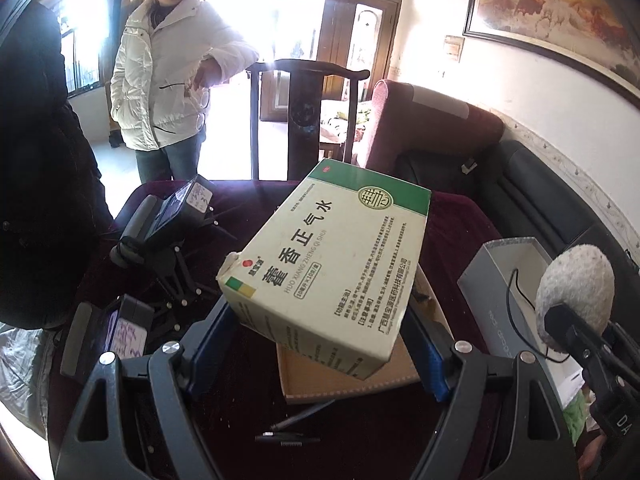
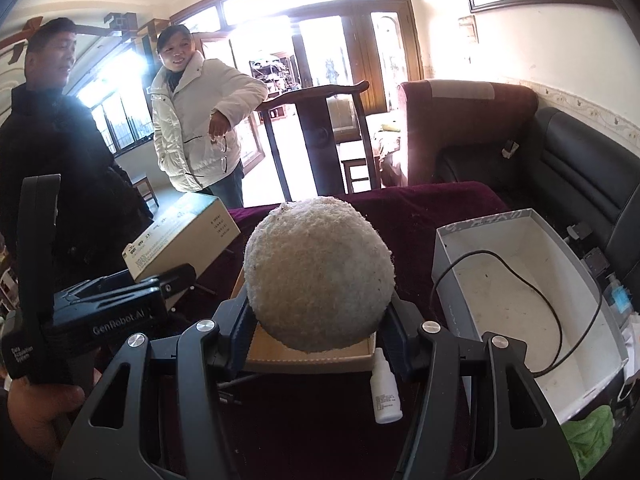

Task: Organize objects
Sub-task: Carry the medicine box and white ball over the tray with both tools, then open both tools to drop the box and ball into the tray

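My left gripper (image 1: pixel 320 344) is shut on a white and green medicine box (image 1: pixel 332 256) and holds it tilted above a shallow tan cardboard tray (image 1: pixel 352 380) on the dark red tablecloth (image 1: pixel 248 392). My right gripper (image 2: pixel 316 336) is shut on a fuzzy grey-white ball (image 2: pixel 320 272) and holds it over the same tray (image 2: pixel 304 354). The ball also shows at the right of the left wrist view (image 1: pixel 576 292). The medicine box and the left gripper body show at the left of the right wrist view (image 2: pixel 180 236).
An open grey box (image 2: pixel 520 292) with a black cable (image 2: pixel 560 320) stands to the right. A small white dropper bottle (image 2: pixel 386 392) lies by the tray. Two pens (image 1: pixel 292 428) lie on the cloth. Spare grippers (image 1: pixel 160 224) lie left. Two people (image 2: pixel 200 120) and a chair (image 2: pixel 316 136) stand beyond.
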The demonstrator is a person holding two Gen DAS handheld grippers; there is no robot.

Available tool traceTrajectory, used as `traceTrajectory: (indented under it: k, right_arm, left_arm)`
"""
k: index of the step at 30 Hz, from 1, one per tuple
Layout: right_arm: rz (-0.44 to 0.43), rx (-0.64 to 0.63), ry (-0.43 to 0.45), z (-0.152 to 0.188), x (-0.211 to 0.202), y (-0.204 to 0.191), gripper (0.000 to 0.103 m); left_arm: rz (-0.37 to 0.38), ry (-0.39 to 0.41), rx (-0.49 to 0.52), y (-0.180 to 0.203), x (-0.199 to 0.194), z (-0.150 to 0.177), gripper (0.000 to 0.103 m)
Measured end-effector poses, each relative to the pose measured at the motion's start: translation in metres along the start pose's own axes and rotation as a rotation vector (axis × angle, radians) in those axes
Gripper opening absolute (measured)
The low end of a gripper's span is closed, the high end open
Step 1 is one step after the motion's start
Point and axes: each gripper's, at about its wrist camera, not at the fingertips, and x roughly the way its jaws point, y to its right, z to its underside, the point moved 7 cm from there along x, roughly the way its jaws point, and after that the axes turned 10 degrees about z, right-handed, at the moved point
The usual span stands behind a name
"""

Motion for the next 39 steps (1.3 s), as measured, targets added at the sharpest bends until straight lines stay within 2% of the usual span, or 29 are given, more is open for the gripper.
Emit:
traceTrajectory:
  k: [10,21,28,31,32,33,34,39]
  right_arm:
    - [-0.024,0.005,-0.097,-0.009,0.058,-0.012,0.056]
    - [-0.034,-0.025,-0.26,0.026,0.136,-0.016,0.056]
    - [-0.033,-0.041,-0.287,0.032,0.159,-0.022,0.057]
    - [-0.035,-0.059,-0.294,0.034,0.166,-0.025,0.064]
    - [-0.037,-0.063,-0.292,0.034,0.167,-0.025,0.07]
    - [-0.039,-0.065,-0.286,0.033,0.167,-0.026,0.082]
    - [-0.041,-0.066,-0.276,0.033,0.166,-0.026,0.085]
    - [-0.04,-0.092,-0.27,0.038,0.162,-0.027,0.087]
  left_arm:
    - [0.01,-0.078,-0.019,-0.013,0.053,-0.019,0.081]
    - [0.018,-0.204,-0.03,-0.021,0.117,-0.006,0.081]
    - [0.003,-0.218,0.016,-0.016,0.133,-0.012,0.083]
    - [0.029,-0.216,0.035,-0.012,0.135,-0.016,0.086]
    - [0.032,-0.206,0.041,-0.011,0.134,-0.019,0.089]
    - [0.031,-0.196,0.046,-0.011,0.134,-0.02,0.092]
    - [0.02,-0.188,0.053,-0.011,0.133,-0.021,0.102]
    - [-0.008,-0.161,0.056,-0.012,0.126,-0.02,0.103]
